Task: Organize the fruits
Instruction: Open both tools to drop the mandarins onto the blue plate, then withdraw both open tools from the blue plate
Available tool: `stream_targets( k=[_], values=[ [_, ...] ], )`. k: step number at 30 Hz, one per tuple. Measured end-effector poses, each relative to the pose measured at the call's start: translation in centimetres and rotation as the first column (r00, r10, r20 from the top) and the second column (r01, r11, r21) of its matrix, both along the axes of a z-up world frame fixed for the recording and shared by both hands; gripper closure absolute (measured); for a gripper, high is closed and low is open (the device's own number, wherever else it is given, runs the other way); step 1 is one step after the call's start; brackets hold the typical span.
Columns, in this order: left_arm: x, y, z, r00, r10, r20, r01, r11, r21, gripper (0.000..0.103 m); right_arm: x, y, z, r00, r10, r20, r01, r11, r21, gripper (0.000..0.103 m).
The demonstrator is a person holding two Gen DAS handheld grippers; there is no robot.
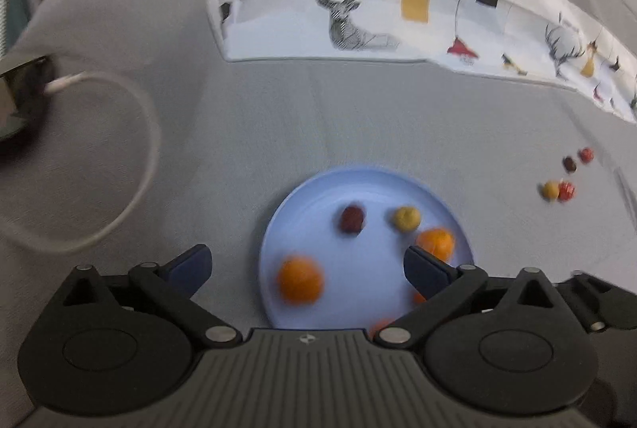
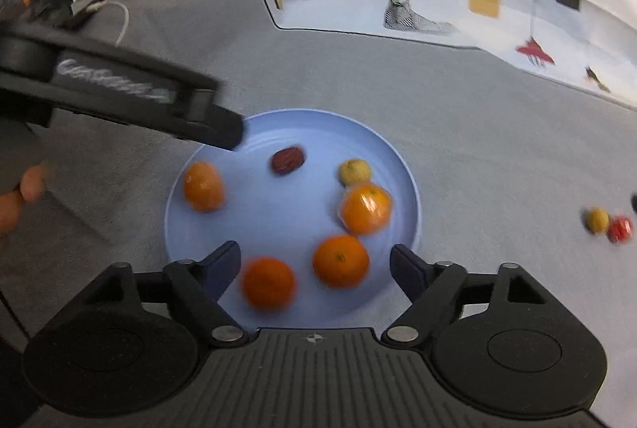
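A light blue plate (image 2: 223,229) lies on the grey sofa seat and holds several oranges (image 2: 340,260), a dark red date (image 2: 288,160) and a small yellow fruit (image 2: 354,171). The plate also shows in the left wrist view (image 1: 358,189), with an orange (image 1: 299,280) near its left rim. My left gripper (image 1: 306,268) is open and empty over the plate's near left edge. My right gripper (image 2: 316,264) is open and empty above the plate's near side. The left gripper's finger (image 2: 215,127) reaches in over the plate's far left rim in the right wrist view.
Small loose fruits lie on the seat to the right: a yellow one (image 1: 551,190), red ones (image 1: 566,191) and a dark one (image 1: 569,164). A deer-print cushion (image 1: 358,2) lines the back. A white cable (image 1: 131,165) loops at the left.
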State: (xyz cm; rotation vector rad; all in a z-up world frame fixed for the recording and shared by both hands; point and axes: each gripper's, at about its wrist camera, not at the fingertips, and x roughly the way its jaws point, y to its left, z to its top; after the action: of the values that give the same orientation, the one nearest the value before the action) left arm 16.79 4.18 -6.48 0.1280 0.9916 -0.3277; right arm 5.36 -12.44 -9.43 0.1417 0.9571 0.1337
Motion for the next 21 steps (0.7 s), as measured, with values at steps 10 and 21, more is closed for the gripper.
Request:
stream_targets(
  k=[10,21],
  values=[
    [-9.2,3.9,2.8,0.995,0.073,-0.065,-0.070,0.996,0.055,0.000,-9.1,-0.1,4.0,0.994,-0.111,-0.009,0.111,0.993,0.032,0.004],
    [-16.5,3.1,7.8,0.998,0.023,0.067,-0.026,0.999,0.042,0.000,-16.2,-0.1,9.4,0.968,-0.133,0.215,0.132,0.991,0.017,0.003]
  ],
)
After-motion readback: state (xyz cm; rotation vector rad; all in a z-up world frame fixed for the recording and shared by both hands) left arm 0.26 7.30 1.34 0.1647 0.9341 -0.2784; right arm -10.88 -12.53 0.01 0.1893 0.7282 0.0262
